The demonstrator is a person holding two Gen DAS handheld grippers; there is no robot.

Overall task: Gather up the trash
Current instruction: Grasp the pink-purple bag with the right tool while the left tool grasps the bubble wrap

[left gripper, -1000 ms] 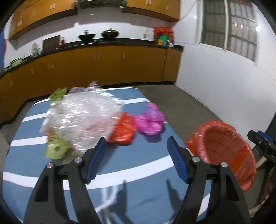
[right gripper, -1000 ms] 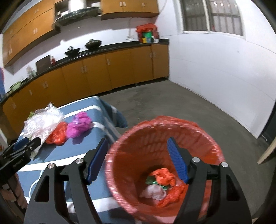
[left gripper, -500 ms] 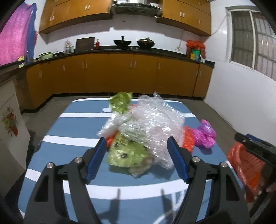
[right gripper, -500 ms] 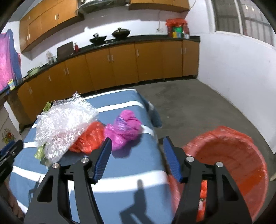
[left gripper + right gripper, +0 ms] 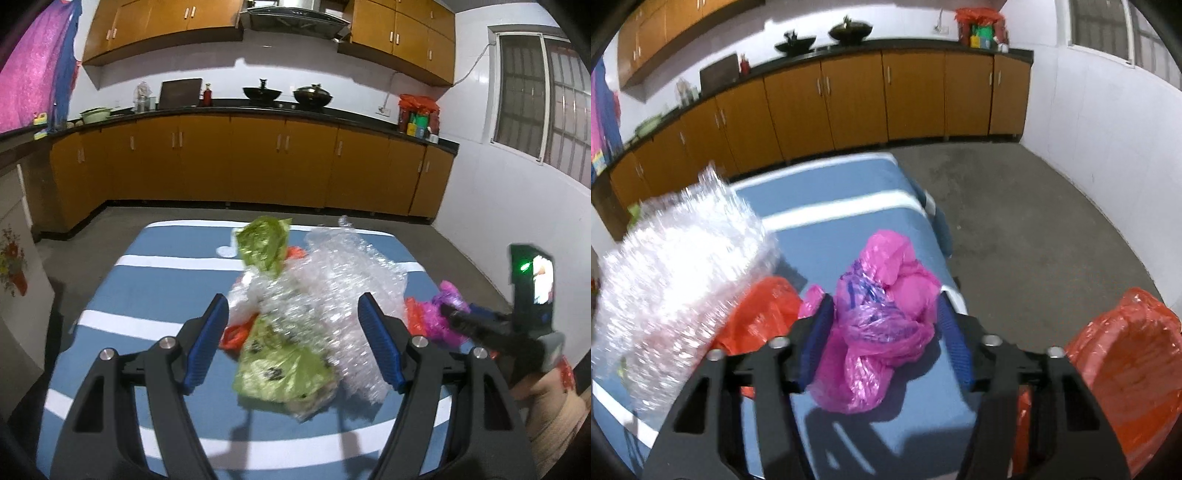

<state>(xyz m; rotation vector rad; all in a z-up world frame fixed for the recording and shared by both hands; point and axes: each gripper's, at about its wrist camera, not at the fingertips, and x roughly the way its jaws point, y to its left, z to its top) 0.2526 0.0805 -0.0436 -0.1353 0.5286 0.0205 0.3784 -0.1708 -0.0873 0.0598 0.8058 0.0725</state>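
Observation:
A heap of trash lies on the blue striped table (image 5: 122,325). My left gripper (image 5: 295,343) is open, its fingers either side of a green wrapper (image 5: 280,373) and a clear bubble wrap wad (image 5: 340,295). A second green wrapper (image 5: 264,245) lies behind. My right gripper (image 5: 882,339) is open around a pink plastic bag (image 5: 882,317), which also shows in the left wrist view (image 5: 441,314). An orange bag (image 5: 761,314) lies between the pink bag and the bubble wrap (image 5: 676,266). The orange-lined bin (image 5: 1126,387) stands off the table's right edge.
Wooden kitchen cabinets (image 5: 258,162) run along the far wall under a dark counter with pots. The floor (image 5: 1034,229) right of the table is bare concrete. A white wall (image 5: 1108,122) closes the right side.
My right gripper has swung from over the bin to the table and now straddles the pink bag. My left gripper has moved closer to the bubble wrap and green wrapper.

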